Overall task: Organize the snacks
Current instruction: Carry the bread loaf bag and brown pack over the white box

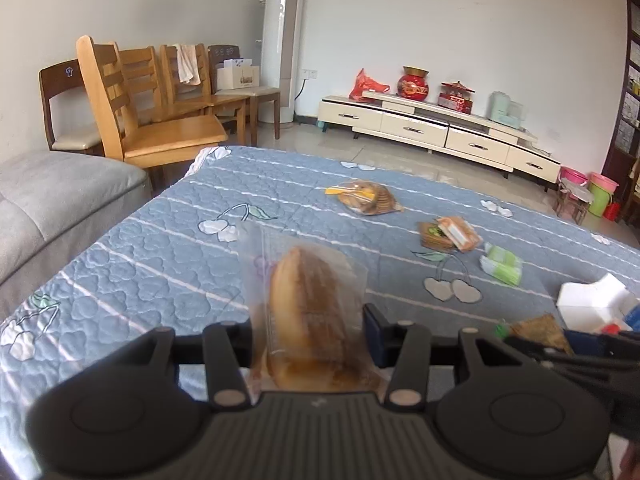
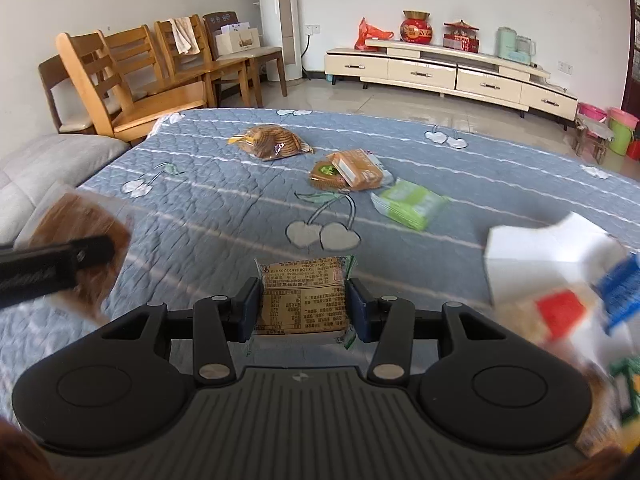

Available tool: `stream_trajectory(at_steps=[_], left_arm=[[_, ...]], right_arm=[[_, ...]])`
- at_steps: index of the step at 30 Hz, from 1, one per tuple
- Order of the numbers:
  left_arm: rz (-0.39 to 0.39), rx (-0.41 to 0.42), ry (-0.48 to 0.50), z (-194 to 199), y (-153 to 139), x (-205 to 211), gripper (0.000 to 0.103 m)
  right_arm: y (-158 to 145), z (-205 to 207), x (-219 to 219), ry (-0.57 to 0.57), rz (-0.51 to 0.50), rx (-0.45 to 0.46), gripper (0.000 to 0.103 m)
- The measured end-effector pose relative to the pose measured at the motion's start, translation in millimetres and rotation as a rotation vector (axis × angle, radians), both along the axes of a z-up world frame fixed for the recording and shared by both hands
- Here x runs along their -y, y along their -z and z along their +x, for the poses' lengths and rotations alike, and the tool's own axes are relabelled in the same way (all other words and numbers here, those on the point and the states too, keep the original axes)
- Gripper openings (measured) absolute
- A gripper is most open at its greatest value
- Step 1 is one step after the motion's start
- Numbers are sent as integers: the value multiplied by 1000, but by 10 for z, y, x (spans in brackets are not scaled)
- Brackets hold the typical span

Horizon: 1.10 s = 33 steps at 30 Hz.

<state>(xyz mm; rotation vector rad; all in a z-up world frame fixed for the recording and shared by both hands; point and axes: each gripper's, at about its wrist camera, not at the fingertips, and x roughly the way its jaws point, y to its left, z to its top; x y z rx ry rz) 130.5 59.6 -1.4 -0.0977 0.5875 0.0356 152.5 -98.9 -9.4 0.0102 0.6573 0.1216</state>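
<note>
My left gripper (image 1: 310, 330) is shut on a clear packet with a brown bread roll (image 1: 310, 304) that stands up between its pads; the same bread packet (image 2: 86, 232) shows at the left of the right wrist view. My right gripper (image 2: 302, 306) is shut on a flat brown snack packet (image 2: 302, 296) with printed text, held above the blue quilt (image 2: 224, 200). On the quilt lie a bag of round biscuits (image 2: 272, 142), a pile of brown and orange packets (image 2: 346, 170) and a green packet (image 2: 408, 202). A white box (image 2: 548, 252) with red and blue snacks stands at the right.
Wooden chairs (image 1: 132, 104) stand past the quilt's far left corner, and a grey sofa (image 1: 52, 196) lies to the left. A cream TV cabinet (image 1: 436, 126) with red ornaments runs along the far wall. Pink and green buckets (image 2: 616, 128) sit on the floor at the right.
</note>
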Motion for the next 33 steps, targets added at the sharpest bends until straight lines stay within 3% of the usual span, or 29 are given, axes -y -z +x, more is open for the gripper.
stream_trajectory(at_steps=[12,33], left_arm=[[37,23,43,-416,-184,217,47],[84,47,107,-716,-322,553,47]], right_arm=[[-252,-749,333,42,-50,45,57],[-498,-1196,534,75,-77,148,58]])
